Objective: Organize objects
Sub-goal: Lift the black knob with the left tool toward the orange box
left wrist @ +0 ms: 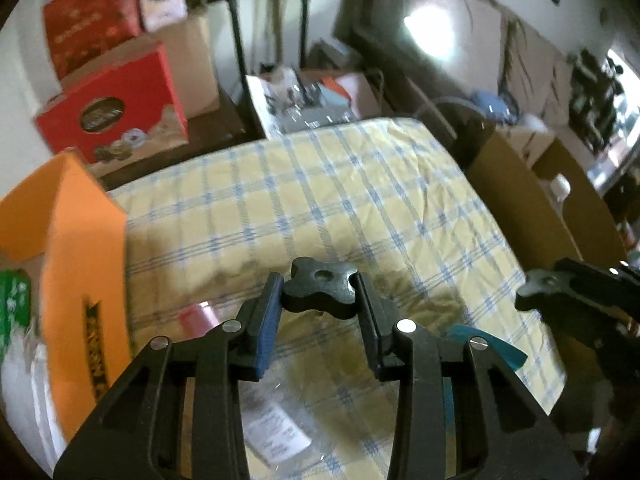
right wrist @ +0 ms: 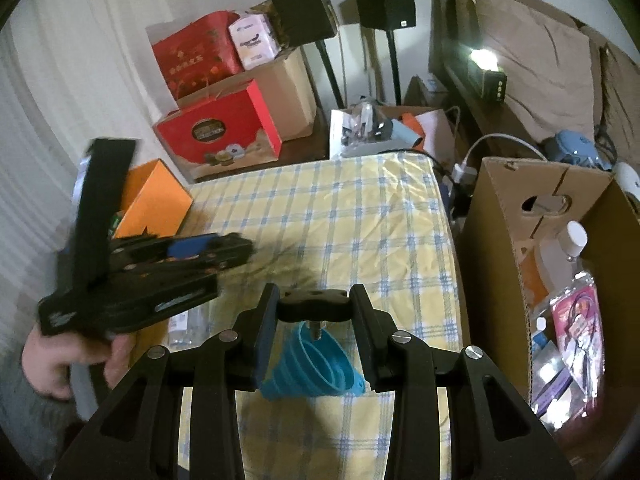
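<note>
— Over the checked cloth (right wrist: pixel 360 208), what have you got in each hand?

— Two pairs of tongs, both loaded. My left tongs (left wrist: pixel 318 294) are clamped on a black star-shaped knob, the left knob (left wrist: pixel 320 280): the blue pad presses one side and the black pad the other. My right tongs (right wrist: pixel 314 302) are closed the same way on a twin of it, the right knob (right wrist: pixel 316 300), with its short threaded stud poking out underneath.

— Are the knobs resting on anything?

— No, both hang above the cloth, held only by the pads.

— And the blue thing?

— That is a collapsible funnel (right wrist: pixel 316 364), lying on its side on the cloth just below my right tongs, its wide mouth towards the right. From the left camera only part of it shows.

— Where are the two tongs relative to each other?

— Side by side above the near end of the cloth, clearly apart. The right camera shows my left hand (right wrist: pixel 60 360) wrapped round the left handle, somewhat blurred.

— What else is close by?

— An orange box (left wrist: pixel 68 260) stands open at the left edge of the cloth. A cardboard box (right wrist: pixel 504 220) stands off the right edge with a clear bottle and packets in it. A clear plastic bag (left wrist: pixel 276 432) with a printed label lies on the cloth under my left tongs.
</note>
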Demonstrator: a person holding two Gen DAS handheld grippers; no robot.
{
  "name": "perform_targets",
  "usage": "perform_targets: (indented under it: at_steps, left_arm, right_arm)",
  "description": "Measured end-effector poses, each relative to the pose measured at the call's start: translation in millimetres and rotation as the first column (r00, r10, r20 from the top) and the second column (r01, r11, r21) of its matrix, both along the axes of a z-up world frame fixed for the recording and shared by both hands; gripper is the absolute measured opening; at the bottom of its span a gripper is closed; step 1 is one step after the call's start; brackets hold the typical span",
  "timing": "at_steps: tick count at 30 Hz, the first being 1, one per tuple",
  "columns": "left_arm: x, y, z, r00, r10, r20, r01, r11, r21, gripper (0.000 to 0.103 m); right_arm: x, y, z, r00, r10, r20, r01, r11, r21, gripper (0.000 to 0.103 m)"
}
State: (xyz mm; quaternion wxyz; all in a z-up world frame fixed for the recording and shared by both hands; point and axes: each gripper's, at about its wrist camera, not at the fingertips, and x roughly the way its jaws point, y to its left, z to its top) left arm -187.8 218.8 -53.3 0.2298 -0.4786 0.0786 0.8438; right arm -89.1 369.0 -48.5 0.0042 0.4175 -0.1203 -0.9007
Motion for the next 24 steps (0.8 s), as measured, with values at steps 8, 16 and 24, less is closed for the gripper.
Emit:
perform_targets:
  at_steps: [8, 16, 24]
  left_arm:
    - [22, -39, 33, 0.988, 0.105, -0.113, -0.095, 0.991, 0.095, 0.034]
    - [42, -68, 60, 0.976, 0.152, -0.156, -0.136, 0.985, 0.107, 0.034]
    - [48, -106, 79, 0.96, 0.218, -0.178, -0.199, 0.973, 0.118, 0.034]
  right_arm:
    - [-4, -15, 13, 0.999, -0.029, -0.035, 0.029, 0.999, 0.015, 0.036]
    - [-6, -42, 25, 0.994, -0.053, -0.095, 0.057, 0.998, 0.041, 0.036]
    - [-11, -78, 41, 0.985, -0.056, -0.166, 0.074, 0.992, 0.106, 0.036]
